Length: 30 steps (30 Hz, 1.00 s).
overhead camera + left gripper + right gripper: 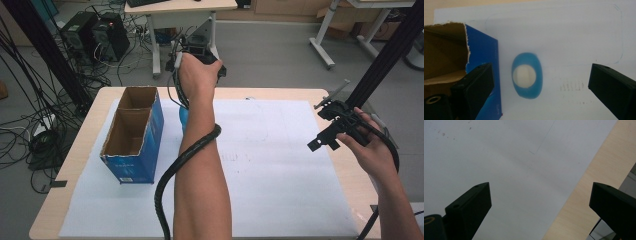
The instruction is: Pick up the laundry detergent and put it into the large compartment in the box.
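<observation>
left gripper (pixel 540 86): raised, pointing down, jaws apart | below between them: blue oval ring (pixel 527 75), white centre | beside left jaw: torn cardboard box (pixel 482 53) | right gripper (pixel 540 208): jaws apart over paper (pixel 499 165)

A light wooden worktop (pixel 340 165) with rounded corners is covered almost fully by a large white paper sheet (pixel 270 165), faintly marked with pencil lines. On the sheet's left part stands an open blue cardboard box (pixel 134 135) with torn brown flaps. Just beside the box, to its right, lies a blue oval object (pixel 527 75) with a white round centre.
</observation>
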Each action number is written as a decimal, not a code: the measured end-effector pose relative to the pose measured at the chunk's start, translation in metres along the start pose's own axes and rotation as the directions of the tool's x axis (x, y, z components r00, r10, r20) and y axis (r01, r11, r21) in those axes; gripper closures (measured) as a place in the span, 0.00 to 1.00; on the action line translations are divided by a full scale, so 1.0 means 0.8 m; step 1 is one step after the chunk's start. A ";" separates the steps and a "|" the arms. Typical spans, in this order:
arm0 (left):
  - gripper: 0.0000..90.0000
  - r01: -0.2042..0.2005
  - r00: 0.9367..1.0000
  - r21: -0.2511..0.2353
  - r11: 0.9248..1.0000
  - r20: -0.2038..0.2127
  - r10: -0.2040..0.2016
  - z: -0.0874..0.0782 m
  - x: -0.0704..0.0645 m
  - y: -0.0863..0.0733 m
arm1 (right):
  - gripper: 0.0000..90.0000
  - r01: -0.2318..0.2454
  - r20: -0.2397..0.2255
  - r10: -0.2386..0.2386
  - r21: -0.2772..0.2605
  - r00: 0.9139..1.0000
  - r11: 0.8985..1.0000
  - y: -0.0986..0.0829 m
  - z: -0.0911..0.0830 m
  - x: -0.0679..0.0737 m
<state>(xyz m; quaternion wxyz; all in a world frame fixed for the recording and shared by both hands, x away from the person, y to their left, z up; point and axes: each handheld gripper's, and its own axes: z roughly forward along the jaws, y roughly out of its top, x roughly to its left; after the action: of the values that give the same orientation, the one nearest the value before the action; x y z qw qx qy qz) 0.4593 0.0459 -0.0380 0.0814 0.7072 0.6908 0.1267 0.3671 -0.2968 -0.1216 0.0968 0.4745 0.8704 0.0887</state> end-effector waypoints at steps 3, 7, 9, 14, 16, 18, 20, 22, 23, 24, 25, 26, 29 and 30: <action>0.08 0.008 1.000 0.006 1.000 0.000 -0.008 0.005 0.005 -0.002 | 0.05 0.007 0.003 -0.007 -0.001 1.000 1.000 0.000 0.000 0.003; 0.08 0.002 1.000 0.022 1.000 -0.002 -0.002 0.012 0.007 -0.002 | 0.05 0.009 0.004 -0.009 0.006 1.000 1.000 0.003 0.002 0.004; 0.08 0.003 1.000 0.024 1.000 -0.003 -0.003 0.015 0.008 -0.002 | 0.05 0.009 0.005 -0.009 0.011 1.000 1.000 0.004 0.002 0.005; 0.08 0.010 1.000 0.035 0.999 -0.003 -0.010 0.025 0.011 -0.002 | 0.05 0.008 0.003 -0.008 0.011 1.000 1.000 0.003 0.001 0.004; 0.08 0.011 1.000 0.038 0.999 -0.001 -0.011 0.028 0.012 -0.002 | 0.05 0.008 0.002 -0.008 0.013 1.000 1.000 0.003 0.002 0.002; 0.08 0.008 1.000 0.044 0.999 0.001 -0.008 0.032 0.013 -0.002 | 0.05 0.005 0.003 -0.005 0.015 1.000 1.000 0.004 0.003 0.002; 0.08 0.012 1.000 0.044 0.999 0.005 -0.012 0.035 0.014 -0.002 | 0.05 0.008 0.002 -0.008 0.017 1.000 1.000 0.004 0.004 0.002; 0.08 0.012 1.000 0.049 0.999 0.007 -0.012 0.038 0.015 -0.002 | 0.05 0.007 -0.001 -0.007 0.020 1.000 1.000 0.005 0.005 0.003; 0.08 0.012 1.000 0.051 0.999 0.008 -0.012 0.039 0.015 -0.002 | 0.05 0.006 -0.001 -0.006 0.021 1.000 1.000 0.005 0.006 0.003; 0.08 0.010 1.000 0.054 0.999 0.009 -0.011 0.040 0.015 -0.001 | 0.05 0.006 -0.001 -0.006 0.021 1.000 1.000 0.005 0.006 0.003; 0.08 0.008 1.000 0.056 0.998 0.008 -0.008 0.041 0.016 -0.001 | 0.05 0.006 -0.001 -0.006 0.022 1.000 1.000 0.006 0.007 0.003; 0.08 0.011 1.000 0.055 0.998 0.009 -0.012 0.042 0.016 -0.002 | 0.05 0.006 -0.001 -0.006 0.022 1.000 1.000 0.006 0.007 0.004; 0.08 0.014 1.000 0.056 0.998 0.010 -0.015 0.045 0.017 -0.002 | 0.05 0.010 -0.001 -0.010 0.021 1.000 1.000 0.006 0.007 0.004; 0.08 0.014 1.000 0.059 0.998 0.011 -0.015 0.046 0.018 -0.002 | 0.05 0.011 0.000 -0.011 0.021 1.000 1.000 0.006 0.007 0.004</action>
<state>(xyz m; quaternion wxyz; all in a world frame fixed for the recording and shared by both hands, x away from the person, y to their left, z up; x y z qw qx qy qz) 0.4686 0.0625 -0.0726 0.0656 0.7049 0.6989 0.1015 0.3705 -0.2913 -0.1260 0.0921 0.4709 0.8738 0.0791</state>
